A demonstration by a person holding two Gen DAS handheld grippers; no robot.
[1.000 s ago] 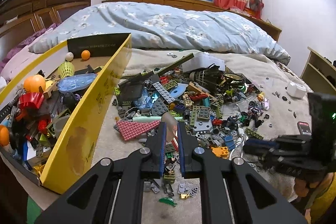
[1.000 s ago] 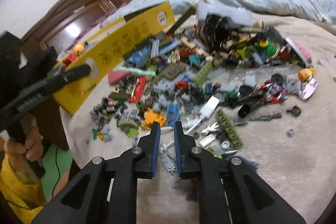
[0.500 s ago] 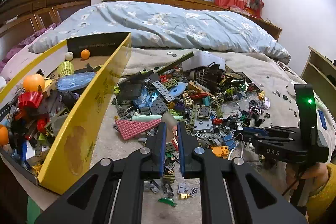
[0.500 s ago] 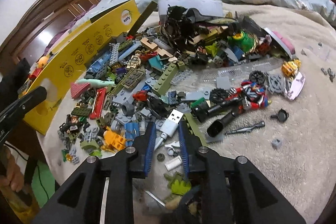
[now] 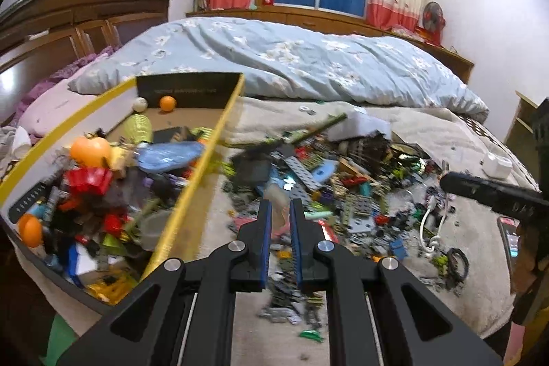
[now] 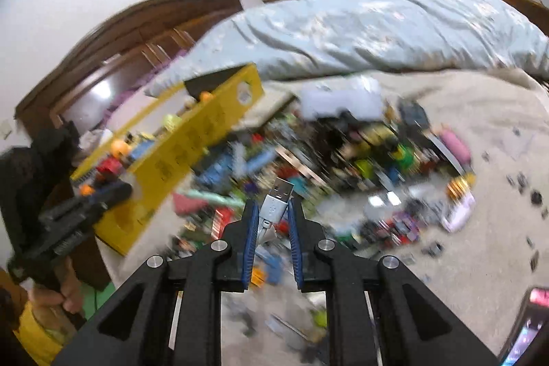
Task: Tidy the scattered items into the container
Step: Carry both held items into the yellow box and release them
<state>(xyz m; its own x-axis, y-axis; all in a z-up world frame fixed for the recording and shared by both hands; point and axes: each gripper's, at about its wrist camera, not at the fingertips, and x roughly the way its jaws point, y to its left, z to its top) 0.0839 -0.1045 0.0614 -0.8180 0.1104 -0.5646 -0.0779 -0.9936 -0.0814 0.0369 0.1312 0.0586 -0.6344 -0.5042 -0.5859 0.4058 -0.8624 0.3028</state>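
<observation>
One white USB plug [image 6: 278, 198] sits clamped in the right tool [image 6: 271, 218].

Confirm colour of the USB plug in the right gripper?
White body, silver metal tip. USB plug shows best in the right wrist view, between the right gripper fingers.

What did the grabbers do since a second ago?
The right gripper dipped to the pile, closed on the white USB plug and lifted it, its cable trailing. The left gripper rose a little, holding a pale piece as before. The yellow box and the toy pile stayed put.
</observation>
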